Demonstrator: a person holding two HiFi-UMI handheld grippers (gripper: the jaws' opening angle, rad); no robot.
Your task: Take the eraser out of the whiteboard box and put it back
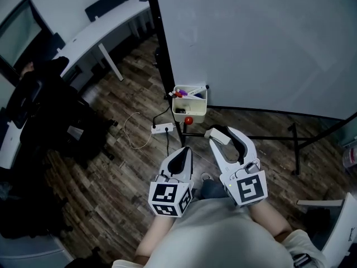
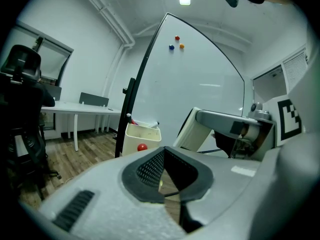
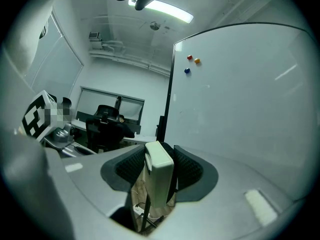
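1. So, the eraser is a pale cream-white block with rounded corners. It's out of the whiteboard box and standing upright between the right gripper's jaws, on the near side of the box.
2. That box is a small off-white tub hung at the bottom left corner of the whiteboard. A few markers poke out of the top, and a red ball-shaped magnet sits just under it.
3. Around it there's a wood-plank floor, with a white power strip and its cable lying just left of the box. A black office chair is well off to the left, and a white desk is at the far left. Three little magnets (red, orange and blue) sit high up on the board.
4. The black legs of the board's stand run along the floor to the right of the box.
5. The right gripper has its jaws fairly wide apart, with both black pads clamped on the eraser's flat sides. It's pointing towards the board.
6. The left gripper sits just left of the right one. Its jaws are closed tip to tip, with nothing held between them.
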